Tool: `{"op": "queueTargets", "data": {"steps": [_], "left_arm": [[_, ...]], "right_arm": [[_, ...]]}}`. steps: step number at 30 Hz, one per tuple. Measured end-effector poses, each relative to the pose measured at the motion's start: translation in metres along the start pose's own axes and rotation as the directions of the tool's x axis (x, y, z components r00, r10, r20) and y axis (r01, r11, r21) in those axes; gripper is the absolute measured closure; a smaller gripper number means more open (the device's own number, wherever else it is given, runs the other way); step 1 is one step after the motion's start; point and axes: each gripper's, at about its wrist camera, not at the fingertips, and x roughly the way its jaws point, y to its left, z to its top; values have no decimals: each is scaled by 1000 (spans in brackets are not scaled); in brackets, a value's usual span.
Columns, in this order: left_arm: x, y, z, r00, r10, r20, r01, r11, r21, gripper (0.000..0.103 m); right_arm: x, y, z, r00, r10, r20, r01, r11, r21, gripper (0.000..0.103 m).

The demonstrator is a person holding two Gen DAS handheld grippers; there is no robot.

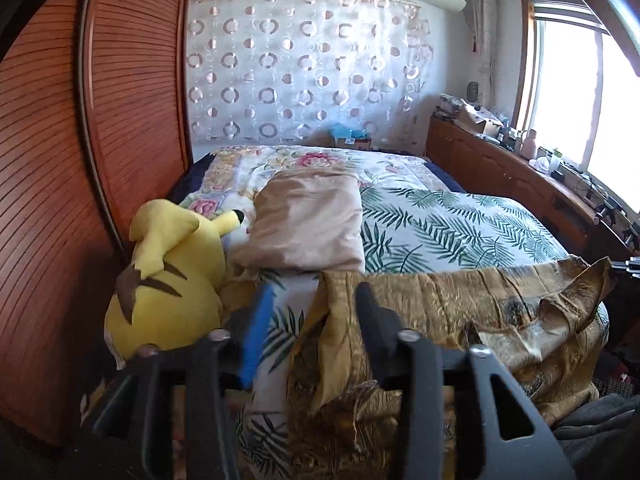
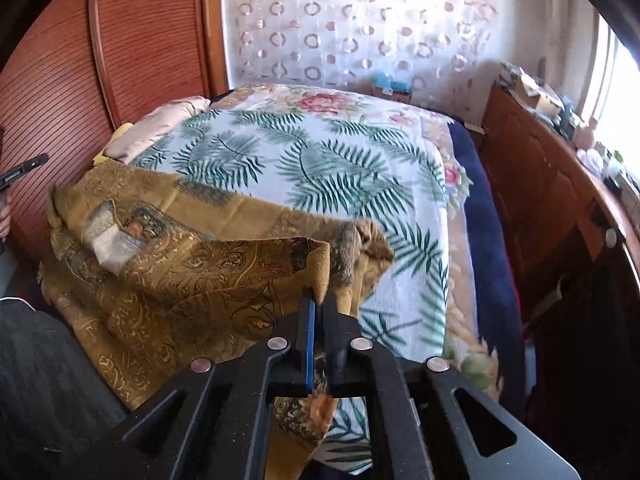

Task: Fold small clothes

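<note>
Bedroom; bed [image 2: 404,280] with palm-leaf cover, louvred wardrobe beside it. Gold paisley garment [image 2: 168,264] lies crumpled across the bed's near edge, seemingly spread for folding. Right gripper [image 2: 319,304] pinches a raised garment corner, likely to carry it over. Left gripper [image 1: 310,308] stands spread over the garment's other edge, gripping nothing. Yellow plush toy [image 1: 168,284] sits beside that edge. Garment type unclear; its near hem is hidden.

left gripper [image 1: 312,304] matte black, slotted arm plates, round silver rivet heads, blue pad lining one finger, right gripper [image 2: 318,300] same black build, four silver rivets, blue strip on its left finger, dark grey clothing [image 2: 44,380] on the person
</note>
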Motion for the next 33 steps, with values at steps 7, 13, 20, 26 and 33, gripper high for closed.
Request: {"op": "queueTargets", "data": {"steps": [7, 13, 20, 26, 33], "left_arm": [[37, -5, 25, 1000, -19, -21, 20, 1000, 23, 32], [81, -8, 35, 998, 4, -67, -1, 999, 40, 32], [125, -9, 24, 985, 19, -172, -7, 998, 67, 32], [147, -4, 5, 967, 28, -254, -11, 997, 71, 32], [152, -7, 0, 964, 19, -266, 1, 997, 74, 32]], "right_arm": [[-2, -2, 20, 999, -43, 25, 44, 998, -40, 64], [48, -12, 39, 999, -39, 17, 39, 999, -4, 56], [105, -23, 34, 999, -16, -49, 19, 998, 57, 55], [128, -38, 21, 995, -3, -102, 16, 992, 124, 55], [130, -39, 21, 994, -5, -106, 19, 991, 131, 53]]}}
